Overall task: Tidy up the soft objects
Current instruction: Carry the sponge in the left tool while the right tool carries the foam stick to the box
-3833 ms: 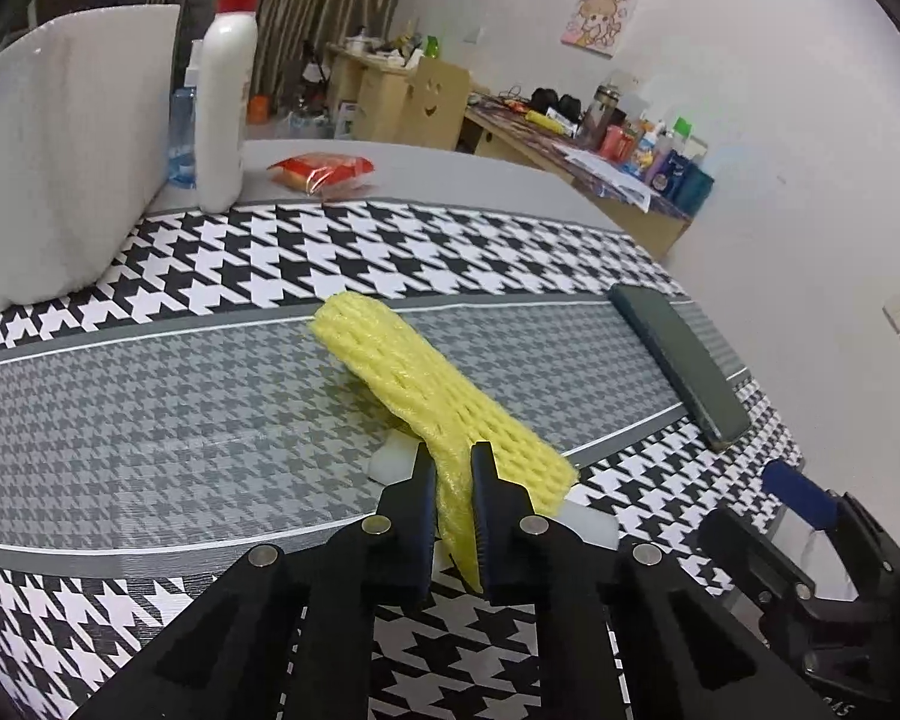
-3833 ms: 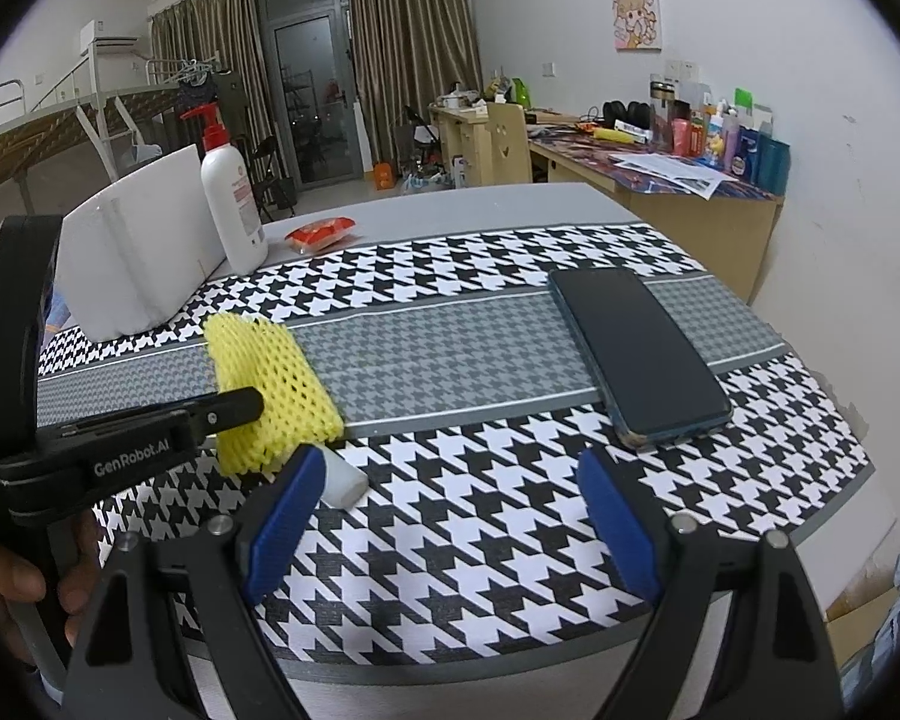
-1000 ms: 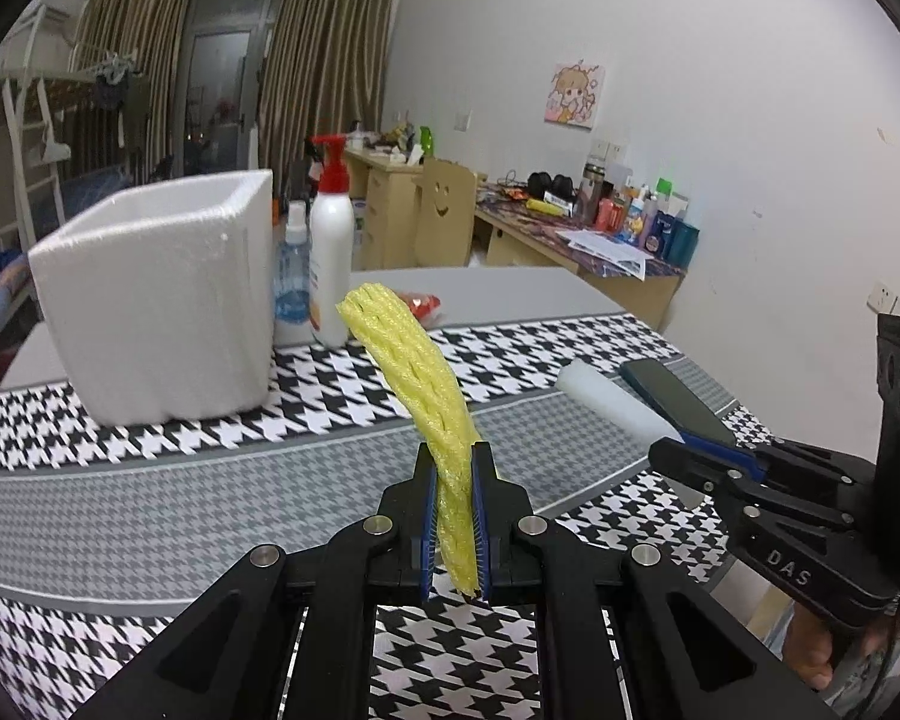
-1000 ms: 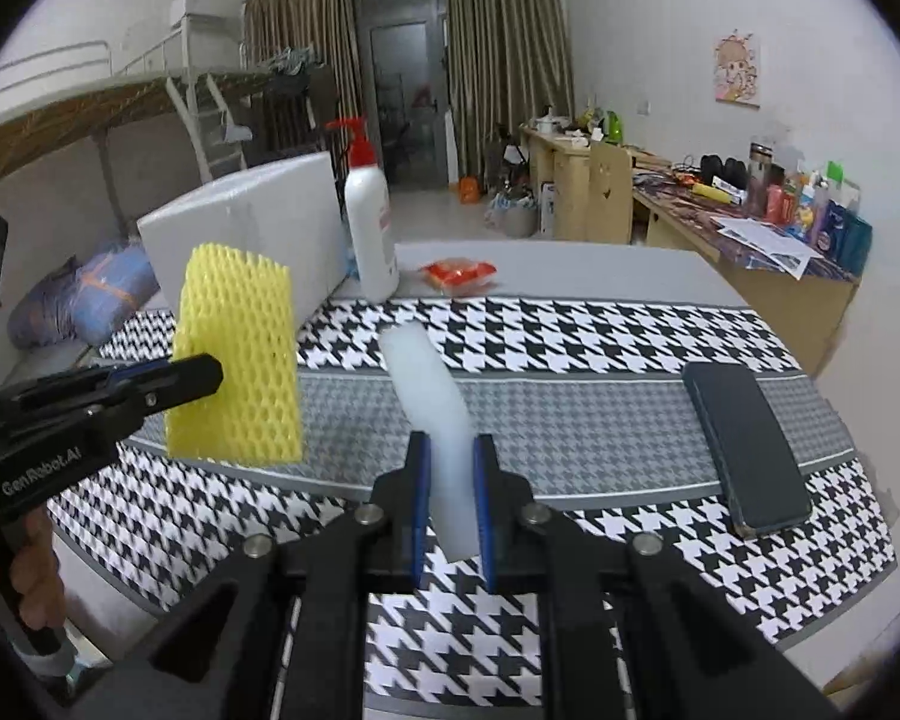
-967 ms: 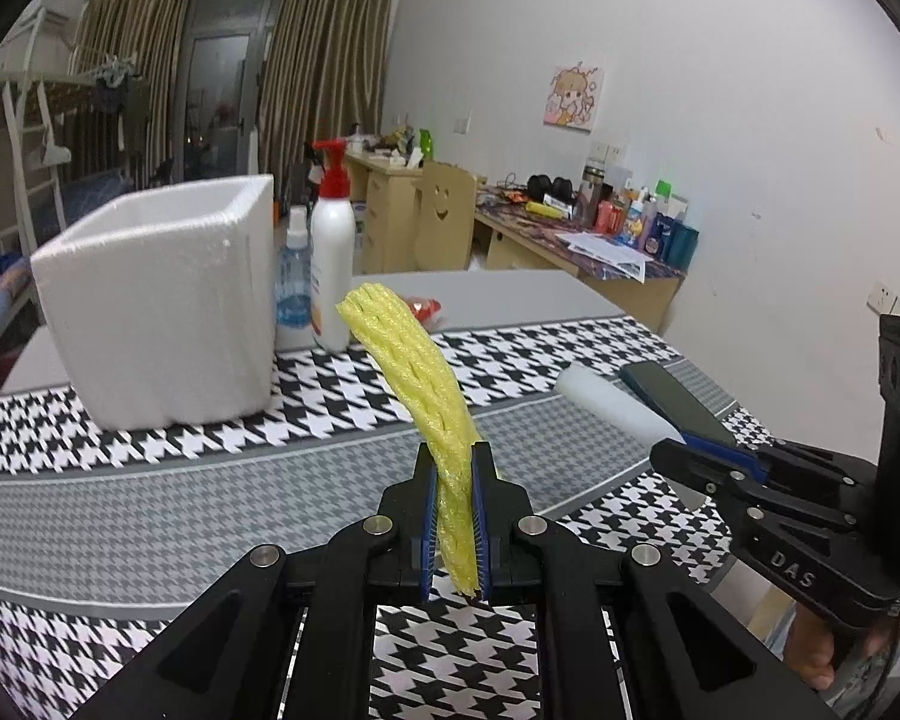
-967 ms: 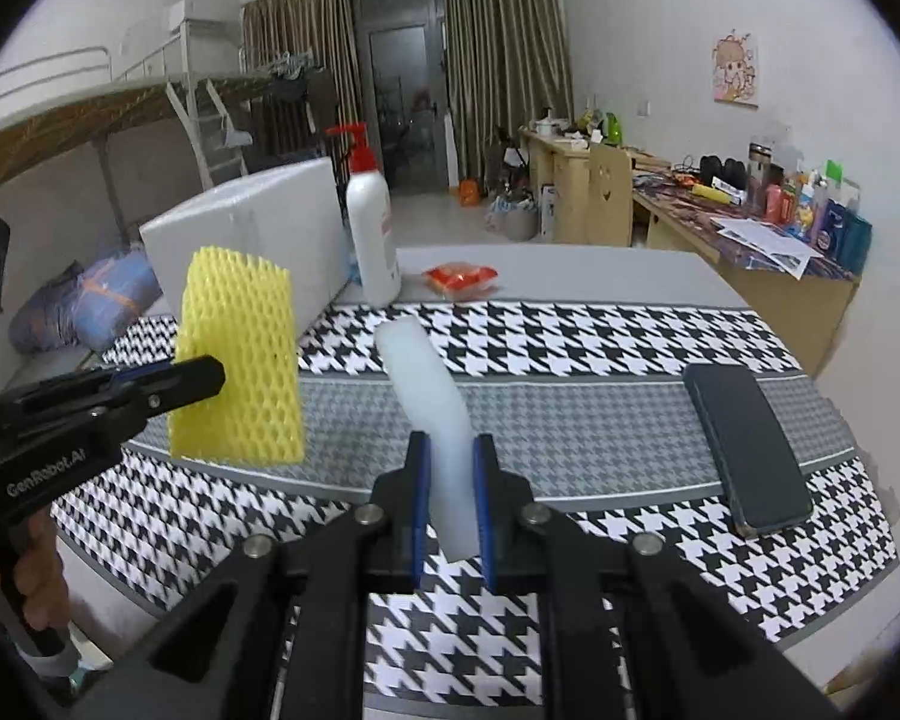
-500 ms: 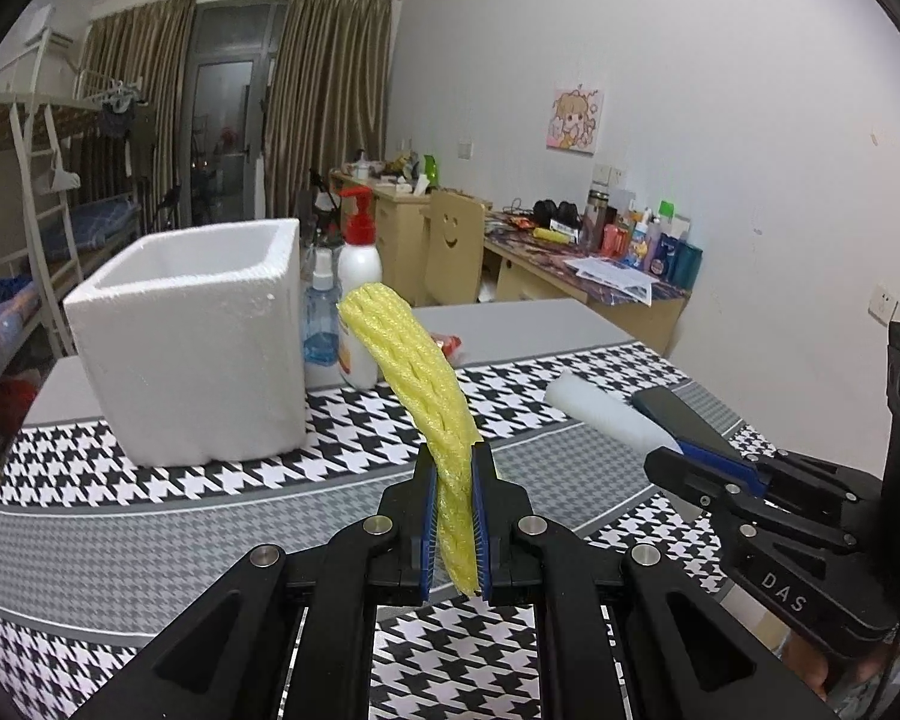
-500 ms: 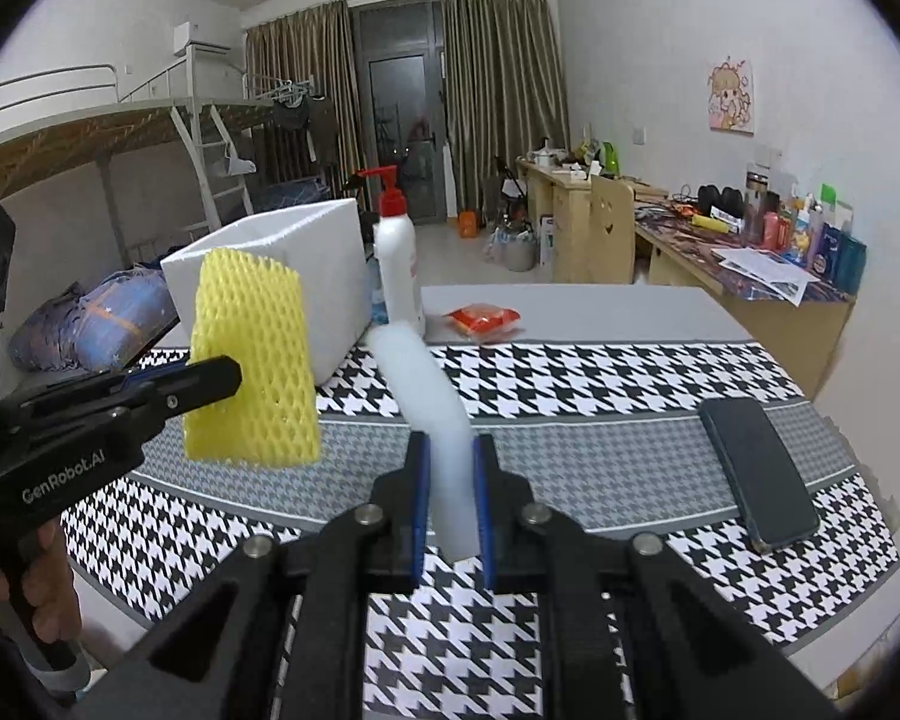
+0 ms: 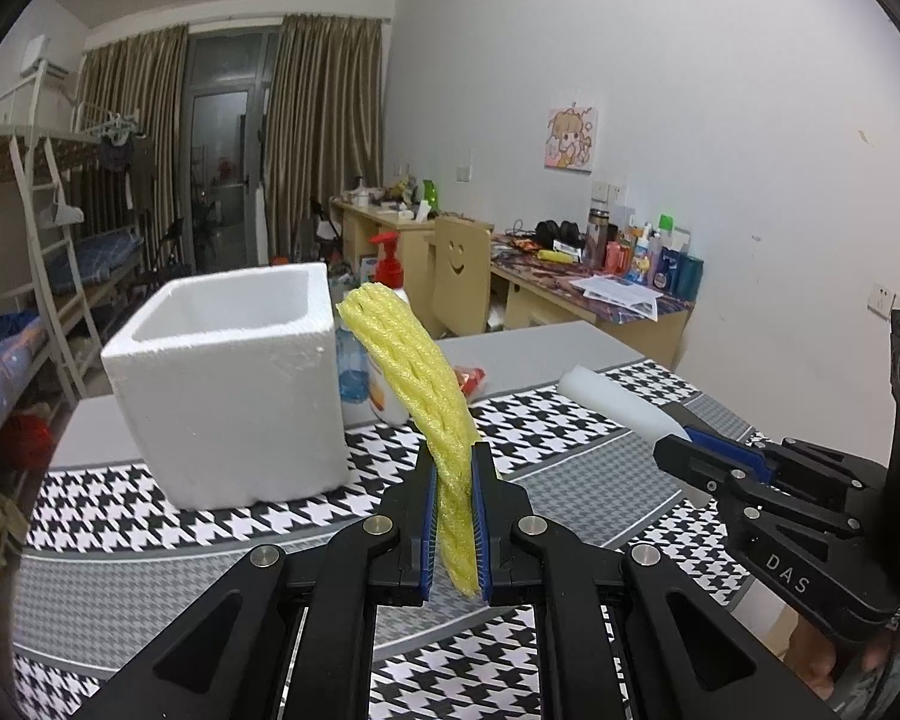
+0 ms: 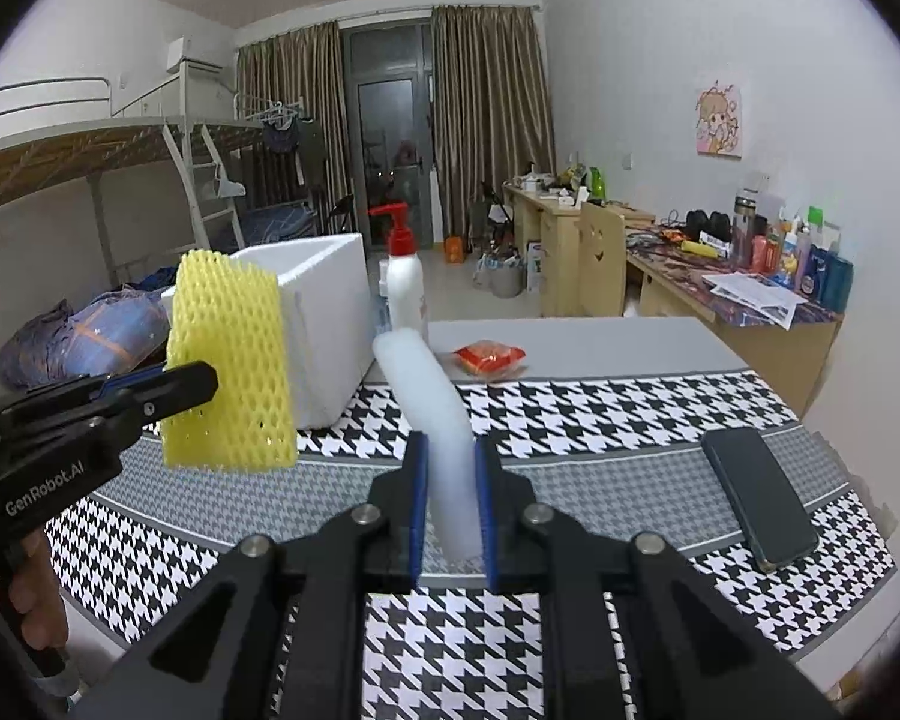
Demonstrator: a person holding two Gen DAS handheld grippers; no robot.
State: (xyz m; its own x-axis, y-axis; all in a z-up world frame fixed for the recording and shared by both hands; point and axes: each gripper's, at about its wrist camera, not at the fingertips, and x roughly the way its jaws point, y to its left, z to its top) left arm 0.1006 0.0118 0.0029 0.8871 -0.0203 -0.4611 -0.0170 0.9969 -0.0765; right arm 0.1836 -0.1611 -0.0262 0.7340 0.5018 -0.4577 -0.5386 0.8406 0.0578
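My left gripper (image 9: 453,468) is shut on a yellow foam net (image 9: 414,384) and holds it up above the table. The net also shows in the right wrist view (image 10: 228,366), left of centre. My right gripper (image 10: 451,468) is shut on a white foam piece (image 10: 432,408), also lifted; it shows in the left wrist view (image 9: 618,405) at the right. A white styrofoam box (image 9: 228,384), open at the top, stands on the table at the back left, and in the right wrist view (image 10: 330,324) behind the net.
A pump bottle (image 10: 405,294) and a small blue bottle (image 9: 351,372) stand beside the box. A red snack packet (image 10: 489,357) lies behind. A dark phone (image 10: 759,495) lies at the right of the houndstooth table cover (image 10: 570,408). Desks and a bunk bed stand beyond.
Both grippers have risen higher with their foam pieces and now look more level; the box's open top has come into view. Earlier both pieces were picked up from the table.
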